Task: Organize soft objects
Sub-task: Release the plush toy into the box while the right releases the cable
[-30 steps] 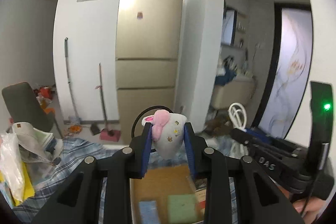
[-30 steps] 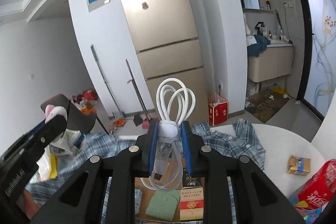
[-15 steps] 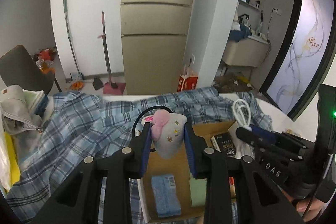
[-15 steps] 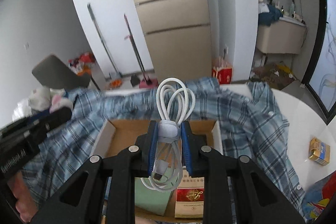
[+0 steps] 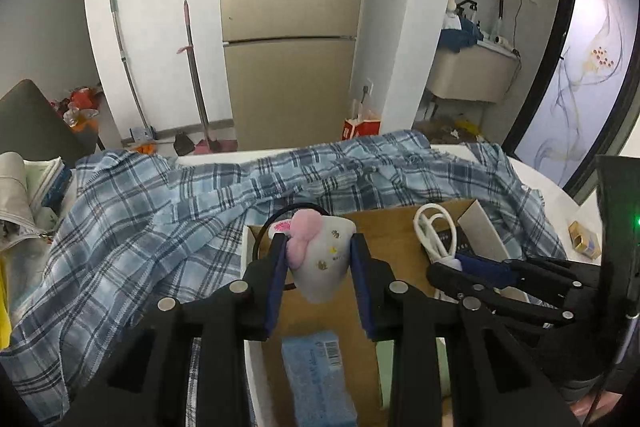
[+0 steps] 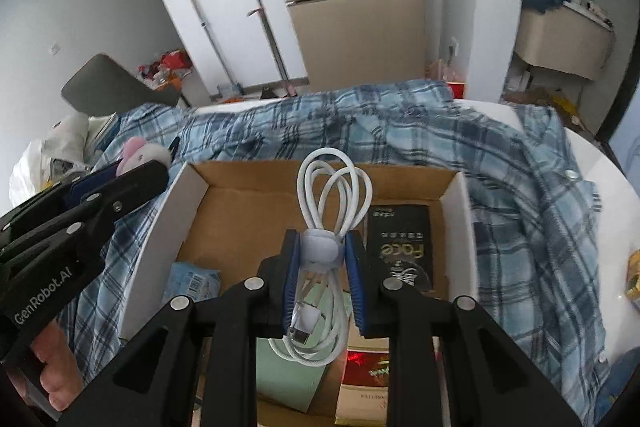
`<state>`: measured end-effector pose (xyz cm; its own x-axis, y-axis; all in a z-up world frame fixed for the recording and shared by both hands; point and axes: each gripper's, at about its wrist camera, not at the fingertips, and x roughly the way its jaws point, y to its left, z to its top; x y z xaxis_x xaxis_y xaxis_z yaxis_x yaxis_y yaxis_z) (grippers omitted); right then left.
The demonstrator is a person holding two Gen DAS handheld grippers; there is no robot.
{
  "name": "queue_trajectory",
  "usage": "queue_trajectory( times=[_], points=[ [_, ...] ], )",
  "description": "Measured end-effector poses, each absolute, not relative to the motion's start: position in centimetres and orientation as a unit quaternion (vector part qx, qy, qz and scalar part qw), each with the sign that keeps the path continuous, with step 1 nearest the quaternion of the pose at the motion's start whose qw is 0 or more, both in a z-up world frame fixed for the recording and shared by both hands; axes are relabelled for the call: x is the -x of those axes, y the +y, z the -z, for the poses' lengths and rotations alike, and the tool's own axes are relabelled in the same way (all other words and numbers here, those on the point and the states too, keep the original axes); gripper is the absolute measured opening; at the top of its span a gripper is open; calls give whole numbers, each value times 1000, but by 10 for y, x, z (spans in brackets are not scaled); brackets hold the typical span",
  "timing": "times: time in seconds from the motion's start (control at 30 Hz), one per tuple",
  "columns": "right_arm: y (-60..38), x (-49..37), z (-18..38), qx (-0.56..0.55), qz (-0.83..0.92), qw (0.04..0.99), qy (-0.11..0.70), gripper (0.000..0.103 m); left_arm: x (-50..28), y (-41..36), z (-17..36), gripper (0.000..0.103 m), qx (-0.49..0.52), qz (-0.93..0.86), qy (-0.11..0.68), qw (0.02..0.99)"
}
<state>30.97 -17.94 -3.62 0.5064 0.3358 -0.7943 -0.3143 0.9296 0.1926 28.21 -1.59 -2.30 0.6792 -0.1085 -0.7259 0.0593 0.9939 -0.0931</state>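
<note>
the cardboard box [image 6: 192,211] serves as the landmark. it sits open on the round white surface [image 6: 600,163], on top of a blue plaid shirt [image 6: 532,187] that spreads behind and to both sides of it.

claw state: the left claw [image 5: 318,267] is clenched on one small white plush pouch [image 5: 320,267] with a pink bow and a black loop, held above the near left part of the box. the right claw [image 6: 322,267] is clenched on one coiled white usb cable [image 6: 334,195], bound by a white strap, held above the middle of the box.

progress: by judgement the task is partly done. four items already lie inside the box: one blue packet [image 6: 192,277] at the near left, one pale green pack [image 6: 288,375] near the front, one black pack [image 6: 400,247] at the far right, one red-and-cream carton [image 6: 368,383] at the near right. two items are gripped above the box and not yet set down. releasing both into the free cardboard floor appears to be the remaining step for these items.

outside the box: one small yellow carton [image 5: 586,241] well to the right on the surface; a pile of bags and cloth [image 5: 20,203] to the left, count unclear. whether the shirt is also to be sorted cannot be told.
</note>
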Motion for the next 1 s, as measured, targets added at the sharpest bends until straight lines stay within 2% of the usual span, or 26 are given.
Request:
queue_trajectory(
  times=[0.23, 0.3, 0.37, 0.4, 0.57, 0.63, 0.67, 0.7, 0.73, 1.0],
  points=[
    [-179, -316, 53, -35, -198, 847, 492, 22, -286, -19, 32, 35, 25, 46, 417, 907],
    [-177, -316, 55, -25, -195, 848, 492, 22, -286, -18, 33, 44, 25, 42, 419, 907],
    [-177, -316, 56, -25, -199, 847, 492, 22, -285, -17, 32, 67, 25, 36, 416, 908],
    [-176, -316, 56, -22, -199, 847, 493, 22, -284, -16, 31, 69, 26, 34, 412, 910],
    [-177, -315, 53, -12, -190, 853, 486, 23, -279, -12, 22, 69, 36, 32, 396, 917],
    [-179, -315, 51, -17, -192, 854, 484, 27, -278, -11, 19, 69, 37, 32, 392, 919],
    [-179, -315, 50, -19, -193, 855, 482, 33, -277, -12, 18, 69, 35, 32, 390, 920],
    [-180, -314, 49, -20, -191, 857, 479, 45, -276, -13, 17, 69, 33, 31, 388, 921],
    [-181, -313, 47, -22, -189, 861, 472, 49, -276, -13, 15, 69, 31, 30, 385, 922],
    [-190, -306, 18, -17, -162, 891, 424, 49, -261, -8, -11, 69, 39, 30, 347, 936]
  ],
)
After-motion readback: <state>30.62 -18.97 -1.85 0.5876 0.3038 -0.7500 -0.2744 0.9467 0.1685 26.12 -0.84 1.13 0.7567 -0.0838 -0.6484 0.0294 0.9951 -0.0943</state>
